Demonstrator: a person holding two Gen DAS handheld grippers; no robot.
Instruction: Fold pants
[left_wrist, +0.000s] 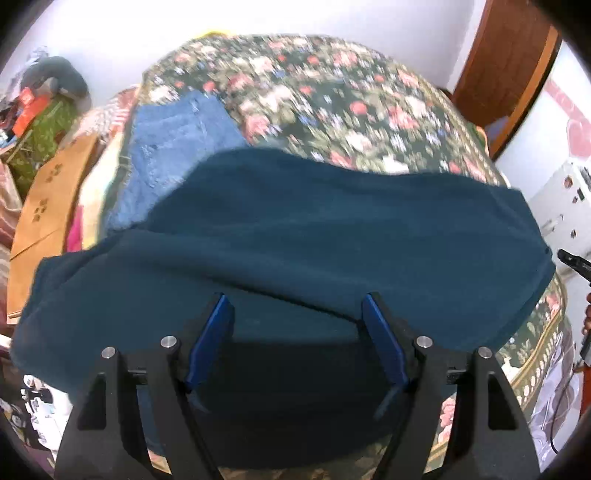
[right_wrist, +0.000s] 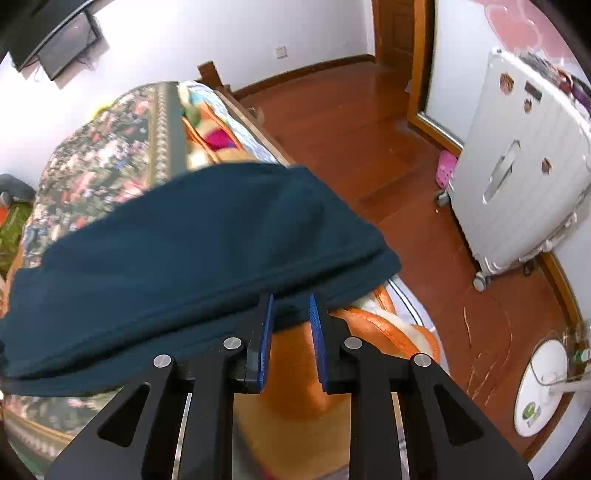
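Dark teal pants (left_wrist: 295, 229) lie folded across the near end of a bed with a floral cover (left_wrist: 314, 92). My left gripper (left_wrist: 297, 306) hangs over the middle of them, jaws wide apart and open, with a crease of the cloth running under the tips. In the right wrist view the same pants (right_wrist: 184, 240) end at the bed's right side. My right gripper (right_wrist: 291, 301) stands at that end's near hem, open by a narrow gap. The hem lies at the blue pads (right_wrist: 266, 332), which do not press on it.
Folded blue jeans (left_wrist: 173, 140) lie at the far left of the bed, beside a brown paper bag (left_wrist: 48, 199). Orange and white bedding (right_wrist: 380, 325) hangs at the bed's right edge. On the wooden floor (right_wrist: 351, 129) stand a white suitcase (right_wrist: 517, 177) and a fan base (right_wrist: 539, 387).
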